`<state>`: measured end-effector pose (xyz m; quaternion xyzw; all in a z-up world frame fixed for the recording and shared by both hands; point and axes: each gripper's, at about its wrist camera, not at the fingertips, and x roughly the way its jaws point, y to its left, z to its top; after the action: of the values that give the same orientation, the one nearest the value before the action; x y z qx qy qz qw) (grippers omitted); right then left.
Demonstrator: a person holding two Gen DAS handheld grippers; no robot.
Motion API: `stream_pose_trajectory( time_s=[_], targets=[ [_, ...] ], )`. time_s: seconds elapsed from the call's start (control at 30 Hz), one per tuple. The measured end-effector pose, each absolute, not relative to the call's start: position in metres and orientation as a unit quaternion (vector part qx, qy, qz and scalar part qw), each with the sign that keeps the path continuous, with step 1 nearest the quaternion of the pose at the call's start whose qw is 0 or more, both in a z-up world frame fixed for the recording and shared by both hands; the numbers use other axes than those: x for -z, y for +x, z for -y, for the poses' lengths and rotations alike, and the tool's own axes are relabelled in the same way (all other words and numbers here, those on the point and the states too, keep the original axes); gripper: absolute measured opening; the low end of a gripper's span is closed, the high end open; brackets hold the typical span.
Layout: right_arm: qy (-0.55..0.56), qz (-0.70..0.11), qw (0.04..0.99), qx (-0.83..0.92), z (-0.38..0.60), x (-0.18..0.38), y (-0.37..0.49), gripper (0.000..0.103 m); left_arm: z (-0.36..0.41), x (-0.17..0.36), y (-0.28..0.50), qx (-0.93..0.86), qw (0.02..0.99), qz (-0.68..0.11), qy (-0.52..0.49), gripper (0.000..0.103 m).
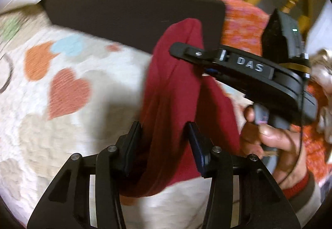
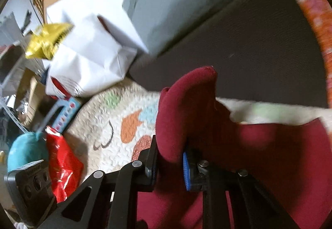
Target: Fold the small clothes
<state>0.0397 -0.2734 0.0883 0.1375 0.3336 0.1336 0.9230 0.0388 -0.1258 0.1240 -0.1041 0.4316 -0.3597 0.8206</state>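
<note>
A dark red small garment hangs in the air over a white quilt with heart prints. My left gripper has its jaws around the lower bunch of the garment, closed on the cloth. My right gripper reaches in from the right in the left wrist view and grips the garment's upper part. In the right wrist view the right gripper is shut on a thick fold of the red garment, which drapes off to the right.
A dark brown cushion and a grey box lie behind the quilt. A white paper bag, a gold packet, a red packet and a teal plush sit at the quilt's left edge. Orange knit fabric lies at right.
</note>
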Motion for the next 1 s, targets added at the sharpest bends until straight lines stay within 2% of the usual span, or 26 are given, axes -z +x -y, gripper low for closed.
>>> stream_pose_trajectory(
  time_s=[0.17,0.2,0.37,0.5,0.6,0.63,1.0],
  targets=[
    [0.141,-0.315,0.932,-0.108,0.328,-0.107,0.005,0.018,0.181,-0.145,-0.005,0.441,0.793,-0.412,-0.076,0.046],
    [0.158,-0.317,0.932,-0.079,0.36,-0.107,-0.009,0.018,0.192,-0.148,-0.016,0.457,0.787,-0.41,-0.061,0.049],
    [0.232,-0.366,0.901,-0.004,0.426,-0.059,-0.012,0.018,0.222,-0.138,-0.04,0.493,0.768,-0.408,0.017,0.052],
    [0.316,-0.341,0.885,-0.005,0.453,-0.046,-0.029,0.029,0.22,-0.122,-0.026,0.455,0.79,-0.407,0.049,0.052],
    [0.309,-0.327,0.893,-0.016,0.449,-0.058,-0.038,0.047,0.212,-0.113,-0.01,0.426,0.801,-0.419,0.036,0.052],
    [0.308,-0.324,0.894,-0.025,0.448,-0.063,-0.041,0.049,0.209,-0.108,-0.006,0.421,0.801,-0.424,0.033,0.052],
    [0.259,-0.37,0.892,-0.002,0.426,-0.054,-0.031,0.056,0.212,-0.094,-0.01,0.404,0.809,-0.423,0.062,0.052]
  ],
)
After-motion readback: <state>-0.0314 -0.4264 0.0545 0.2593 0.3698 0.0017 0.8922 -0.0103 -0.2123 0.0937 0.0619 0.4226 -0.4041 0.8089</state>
